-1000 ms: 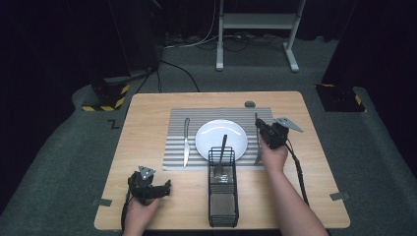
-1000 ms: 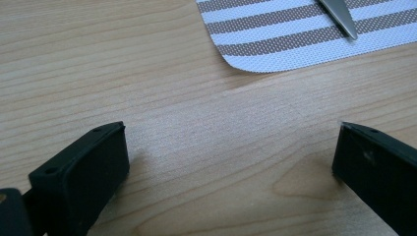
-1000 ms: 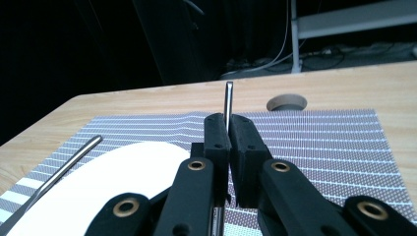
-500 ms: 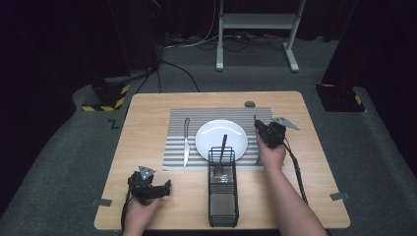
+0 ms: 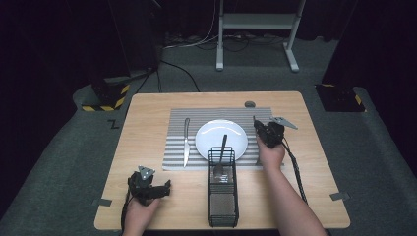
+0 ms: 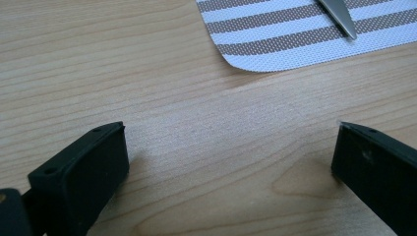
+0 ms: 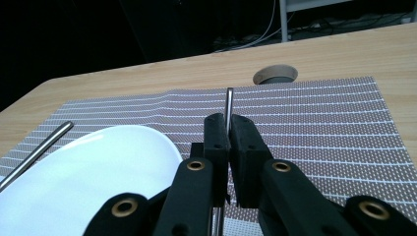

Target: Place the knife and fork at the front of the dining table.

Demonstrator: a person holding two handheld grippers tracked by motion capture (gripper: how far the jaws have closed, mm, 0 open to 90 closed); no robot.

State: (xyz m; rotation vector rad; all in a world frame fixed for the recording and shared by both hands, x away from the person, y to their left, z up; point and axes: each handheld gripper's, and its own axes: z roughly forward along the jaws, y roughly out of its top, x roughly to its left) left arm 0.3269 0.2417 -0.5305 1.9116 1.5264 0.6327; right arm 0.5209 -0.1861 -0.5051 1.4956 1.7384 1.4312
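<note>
My right gripper (image 5: 259,127) hovers over the striped placemat (image 5: 216,114), just right of the white plate (image 5: 216,135). In the right gripper view its jaws (image 7: 229,129) are shut on a thin metal utensil (image 7: 229,103) whose end sticks up between them; what kind of utensil it is stays hidden. My left gripper (image 5: 165,188) rests near the table's front left, with its jaws (image 6: 231,157) wide open over bare wood and nothing between them. A knife (image 5: 186,141) lies on the mat left of the plate.
A black wire caddy (image 5: 223,196) stands at the front centre, with a spoon (image 5: 223,147) leaning from it over the plate's near rim. A round cable hole (image 5: 250,103) sits beyond the mat. The person's forearms reach in from the near edge.
</note>
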